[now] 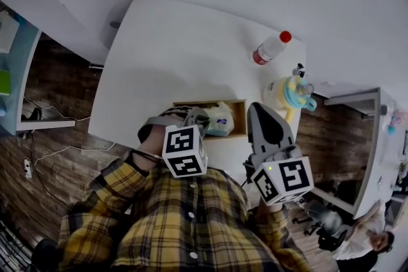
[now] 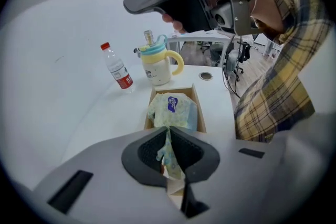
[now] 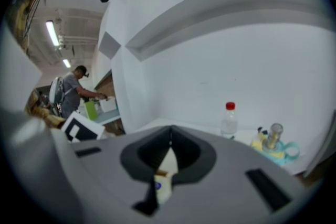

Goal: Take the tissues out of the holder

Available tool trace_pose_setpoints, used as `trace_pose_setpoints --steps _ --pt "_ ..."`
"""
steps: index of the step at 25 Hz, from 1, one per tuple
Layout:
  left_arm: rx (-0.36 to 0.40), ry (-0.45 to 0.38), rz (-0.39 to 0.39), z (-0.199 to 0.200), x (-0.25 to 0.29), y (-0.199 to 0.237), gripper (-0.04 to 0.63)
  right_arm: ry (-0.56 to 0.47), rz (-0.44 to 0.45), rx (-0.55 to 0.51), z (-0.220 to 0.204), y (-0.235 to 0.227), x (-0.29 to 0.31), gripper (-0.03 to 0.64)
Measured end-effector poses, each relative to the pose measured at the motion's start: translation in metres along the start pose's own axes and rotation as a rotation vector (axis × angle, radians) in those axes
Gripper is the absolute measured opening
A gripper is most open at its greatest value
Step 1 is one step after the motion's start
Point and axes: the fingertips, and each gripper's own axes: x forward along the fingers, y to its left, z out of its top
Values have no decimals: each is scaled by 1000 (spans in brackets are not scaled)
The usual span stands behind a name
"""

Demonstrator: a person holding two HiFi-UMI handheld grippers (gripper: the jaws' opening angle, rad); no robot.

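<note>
Tissues pack [image 2: 173, 110] (green-patterned wrap, blue label) lies in the open wooden holder [image 2: 173, 88] on the white table [image 2: 100, 113]. Left gripper [image 2: 168, 134] is clenched on the pack's near flap, which runs up between the jaws. Right gripper [image 3: 170, 136] has jaws pressed together with nothing in them, held above the table beside the holder. Bottle [image 2: 116, 66] and yellow cup [image 2: 156, 64] stand beyond the holder, apart from it.
</note>
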Motion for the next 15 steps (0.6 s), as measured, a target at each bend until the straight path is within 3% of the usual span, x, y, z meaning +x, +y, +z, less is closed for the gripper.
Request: trace_pose_setpoints --steps 15 --pt "-133 -281 282 43 -75 52 25 -42 34 -49 29 3 10 11"
